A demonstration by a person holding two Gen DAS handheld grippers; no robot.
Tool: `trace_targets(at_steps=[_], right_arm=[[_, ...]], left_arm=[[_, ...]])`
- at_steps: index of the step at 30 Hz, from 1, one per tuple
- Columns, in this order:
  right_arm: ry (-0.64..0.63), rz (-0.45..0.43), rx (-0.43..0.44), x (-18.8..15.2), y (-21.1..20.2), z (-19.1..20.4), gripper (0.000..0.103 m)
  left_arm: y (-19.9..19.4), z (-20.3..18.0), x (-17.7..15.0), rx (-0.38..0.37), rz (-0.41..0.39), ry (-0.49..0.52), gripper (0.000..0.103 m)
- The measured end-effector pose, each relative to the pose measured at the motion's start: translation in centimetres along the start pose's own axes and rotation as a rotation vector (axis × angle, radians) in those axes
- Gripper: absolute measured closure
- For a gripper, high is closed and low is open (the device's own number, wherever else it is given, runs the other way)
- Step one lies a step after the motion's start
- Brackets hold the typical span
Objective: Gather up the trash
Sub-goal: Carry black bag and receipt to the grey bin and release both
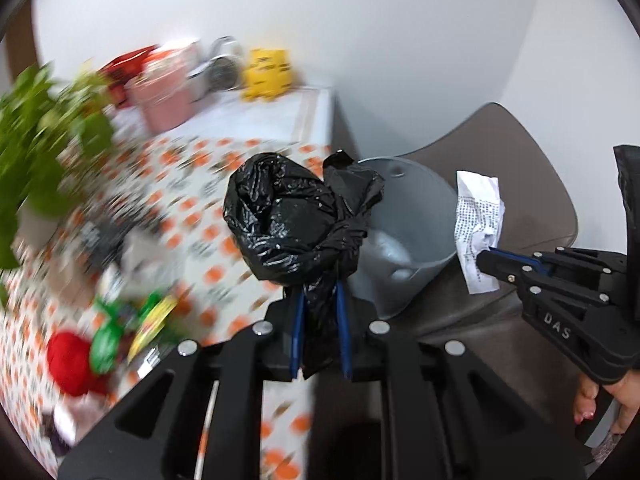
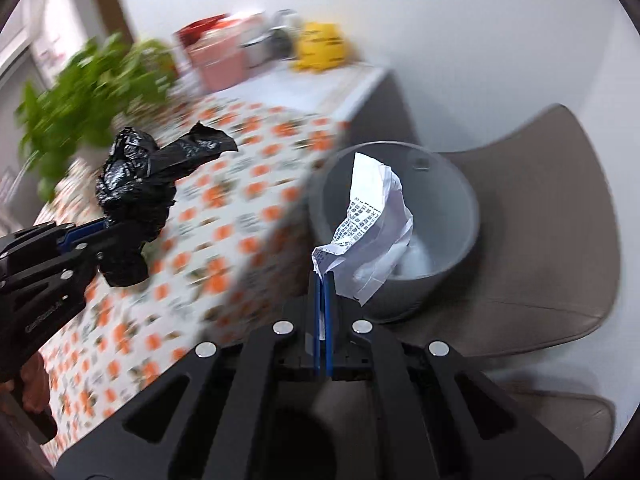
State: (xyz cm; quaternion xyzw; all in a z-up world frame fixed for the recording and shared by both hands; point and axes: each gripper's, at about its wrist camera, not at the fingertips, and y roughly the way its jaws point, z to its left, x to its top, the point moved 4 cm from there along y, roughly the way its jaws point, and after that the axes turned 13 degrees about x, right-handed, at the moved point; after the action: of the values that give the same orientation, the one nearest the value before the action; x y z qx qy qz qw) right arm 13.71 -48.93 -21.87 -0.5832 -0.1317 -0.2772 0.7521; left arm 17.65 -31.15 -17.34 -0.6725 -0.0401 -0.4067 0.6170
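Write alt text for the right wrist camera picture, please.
The right gripper pinches a crumpled printed receipt above a grey bin standing on a brown chair. At left, the left gripper clamps a scrunched black plastic bag over a floral tablecloth.

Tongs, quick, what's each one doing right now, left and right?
Left tongs: shut on the crumpled black plastic bag.
Right tongs: shut on the crumpled paper receipt, in front of the grey bin.

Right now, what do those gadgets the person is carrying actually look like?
Each is a black plastic hand-held gripper: angular linkage arms dotted with round silver bolts, ending in two thin blue-edged fingers. The left hand-held gripper has faint pale lettering on its side. The right hand-held gripper is marked "DAS". Below it, a hand shows pink-painted nails. No sleeves or cables are visible.
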Motion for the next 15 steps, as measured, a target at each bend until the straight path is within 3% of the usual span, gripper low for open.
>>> trace_targets(at_steps=[6, 15], right_arm=[[0.083, -0.021, -0.033, 2.7, 1.7, -5.7, 0.102], [0.118, 0.014, -0.009, 5.4, 6.5, -9.0, 0.101]], left_arm=[[4.7, -5.9, 4.8, -0.065, -0.005, 0.099, 0.088], [11.6, -10.0, 7.8, -0.111, 0.039, 0.171, 0.087]])
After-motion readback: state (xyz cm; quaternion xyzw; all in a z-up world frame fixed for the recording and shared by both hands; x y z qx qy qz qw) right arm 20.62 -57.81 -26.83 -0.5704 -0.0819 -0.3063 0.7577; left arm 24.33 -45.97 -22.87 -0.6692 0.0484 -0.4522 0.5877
